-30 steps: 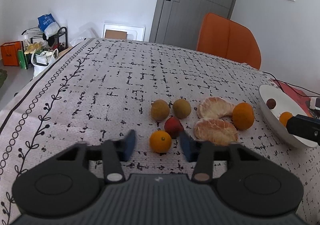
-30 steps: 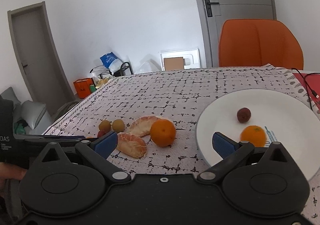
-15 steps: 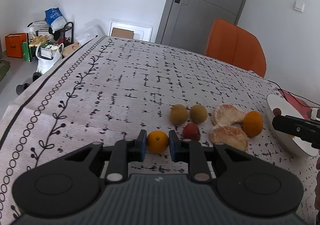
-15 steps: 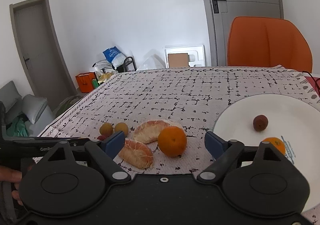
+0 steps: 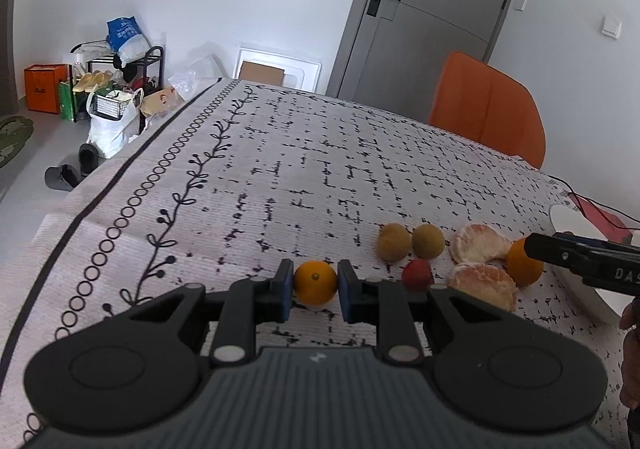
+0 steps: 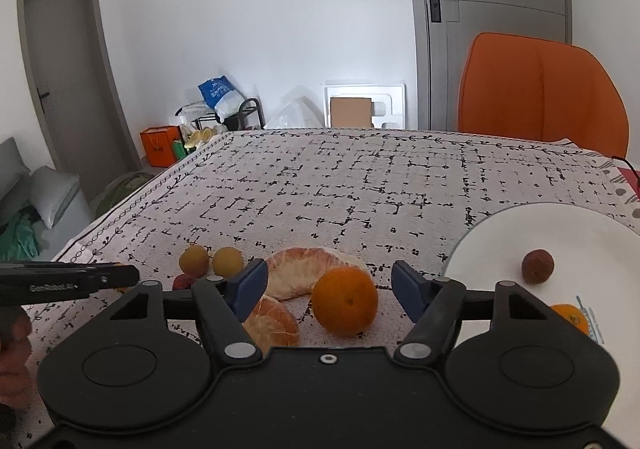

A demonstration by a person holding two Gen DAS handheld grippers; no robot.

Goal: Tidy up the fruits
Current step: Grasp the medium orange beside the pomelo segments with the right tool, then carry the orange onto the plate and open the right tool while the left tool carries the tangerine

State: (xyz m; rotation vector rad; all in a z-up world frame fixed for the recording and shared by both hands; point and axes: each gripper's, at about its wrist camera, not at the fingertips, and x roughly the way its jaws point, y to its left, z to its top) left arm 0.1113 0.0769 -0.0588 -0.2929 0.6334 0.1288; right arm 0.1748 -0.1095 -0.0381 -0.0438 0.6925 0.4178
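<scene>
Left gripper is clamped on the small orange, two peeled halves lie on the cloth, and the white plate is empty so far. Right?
Not quite. The white plate already holds a dark red fruit and a small orange fruit, as the right wrist view shows. The rest stands.

We look from just behind each hand-held gripper, low and close over the counter (image 5: 280, 169), tilted downward toward the far wall. Our left wrist view sits at the counter's left side, facing the grey door (image 5: 420, 21) and orange chair (image 5: 488, 109). Our right wrist view sits further right, above the white plate (image 6: 560, 233). Both share the peeled orange halves (image 5: 480, 261), the door, the chair and the shoe rack corner (image 6: 224, 109)
</scene>
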